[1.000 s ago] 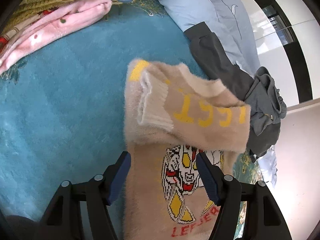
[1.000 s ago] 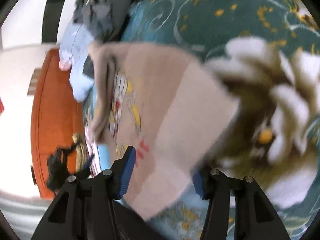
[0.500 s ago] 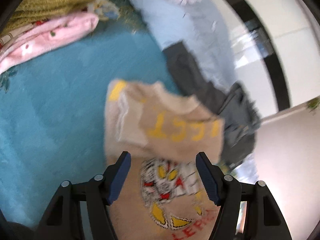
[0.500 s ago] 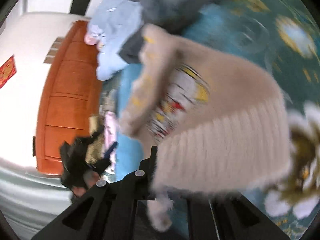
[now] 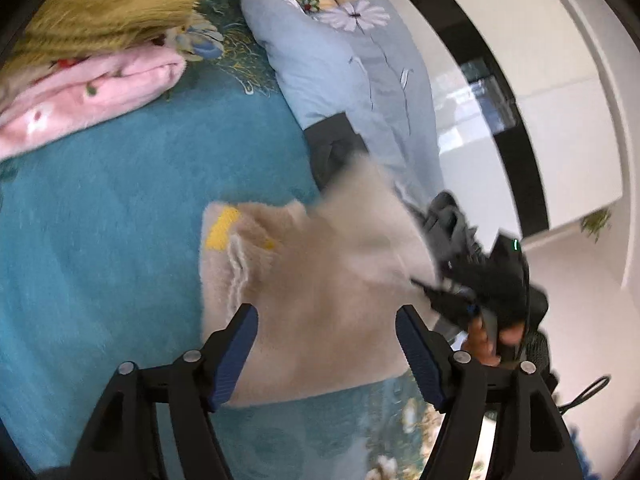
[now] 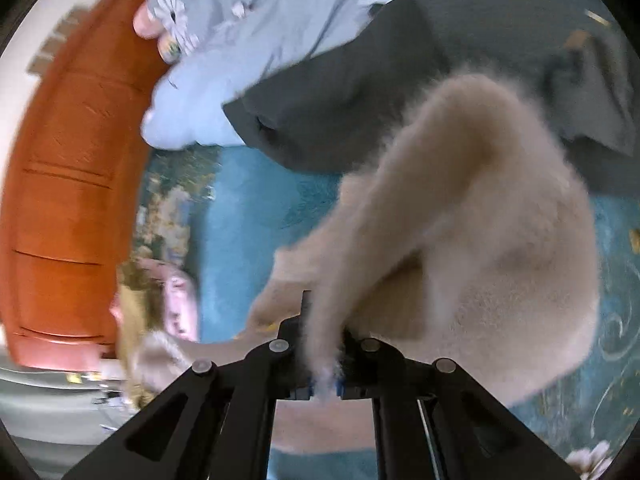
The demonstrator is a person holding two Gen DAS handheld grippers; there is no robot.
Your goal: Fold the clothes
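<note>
Right hand-held gripper point(image 6: 326, 380) pinches beige sweater point(image 5: 320, 304) hem, mid-fold over bed point(image 5: 120, 216); left hand-held gripper point(image 5: 326, 344) wide, empty. Next: lay hem flat.

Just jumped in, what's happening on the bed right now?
A person is folding a fuzzy beige sweater on the teal blanket. The right claw is shut on an edge of the sweater and holds that part up over the rest. The left claw hangs open above the sweater, gripping nothing. Folded clothes sit off to the side.
</note>
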